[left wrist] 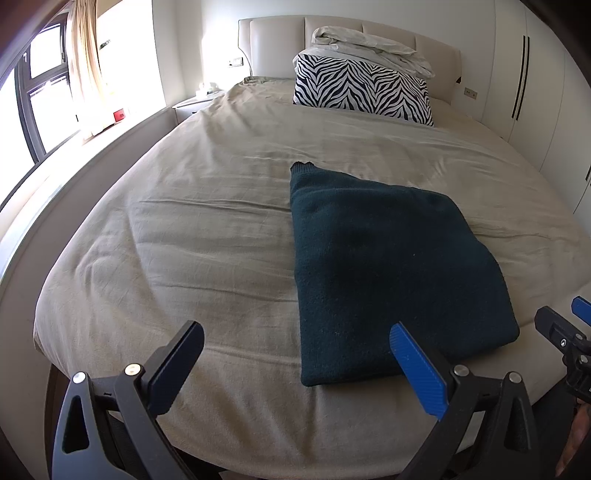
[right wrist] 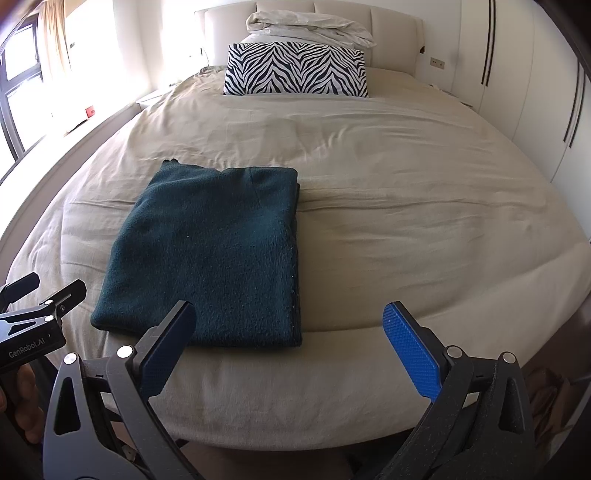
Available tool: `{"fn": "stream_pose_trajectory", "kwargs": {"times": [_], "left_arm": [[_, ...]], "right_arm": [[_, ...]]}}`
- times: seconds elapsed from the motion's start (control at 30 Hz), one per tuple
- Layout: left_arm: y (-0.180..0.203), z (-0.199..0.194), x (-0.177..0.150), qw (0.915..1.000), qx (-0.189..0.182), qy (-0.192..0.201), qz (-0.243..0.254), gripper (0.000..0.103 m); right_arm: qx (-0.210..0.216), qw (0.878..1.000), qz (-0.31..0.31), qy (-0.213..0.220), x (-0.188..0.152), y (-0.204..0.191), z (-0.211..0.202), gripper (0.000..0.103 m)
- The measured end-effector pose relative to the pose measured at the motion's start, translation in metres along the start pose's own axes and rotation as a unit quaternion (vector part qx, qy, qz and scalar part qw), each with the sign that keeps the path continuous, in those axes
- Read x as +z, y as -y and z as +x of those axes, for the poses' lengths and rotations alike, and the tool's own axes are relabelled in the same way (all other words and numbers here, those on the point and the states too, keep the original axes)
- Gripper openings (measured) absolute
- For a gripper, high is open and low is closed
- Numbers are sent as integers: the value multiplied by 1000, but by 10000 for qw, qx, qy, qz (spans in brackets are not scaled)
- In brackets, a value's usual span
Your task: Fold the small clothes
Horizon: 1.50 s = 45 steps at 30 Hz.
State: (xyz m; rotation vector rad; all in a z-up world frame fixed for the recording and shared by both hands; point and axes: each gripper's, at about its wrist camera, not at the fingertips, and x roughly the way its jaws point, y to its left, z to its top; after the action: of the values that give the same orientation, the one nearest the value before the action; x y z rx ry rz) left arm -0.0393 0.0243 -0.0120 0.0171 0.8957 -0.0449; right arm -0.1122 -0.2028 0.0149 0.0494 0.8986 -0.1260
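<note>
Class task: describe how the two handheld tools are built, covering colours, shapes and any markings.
Both tools, left and right, have matt black, angular frames with triangular cut-outs and round silver pivot bolts. Each carries two flat fingers lined with textured blue pads. White lettering, GenRobot.AI, marks the left tool's body in the right wrist view. No cables or sleeves show.

1. You have bare bed sheet (right wrist: 406, 206) all around the folded dark green garment (right wrist: 214, 258).
2. Only the zebra pillow (right wrist: 295, 70) and crumpled bedding (right wrist: 306, 26) block the headboard end.
</note>
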Motion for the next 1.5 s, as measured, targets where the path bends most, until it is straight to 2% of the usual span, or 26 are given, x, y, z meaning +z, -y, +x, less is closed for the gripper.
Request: {"fn": "stream_pose_trajectory", "kwargs": {"times": [1.5], "left_arm": [[-3,6,-5,9999,-41,-93,67,103]], "right_arm": [[14,9999,33,-104,-7,4,5,103]]}}
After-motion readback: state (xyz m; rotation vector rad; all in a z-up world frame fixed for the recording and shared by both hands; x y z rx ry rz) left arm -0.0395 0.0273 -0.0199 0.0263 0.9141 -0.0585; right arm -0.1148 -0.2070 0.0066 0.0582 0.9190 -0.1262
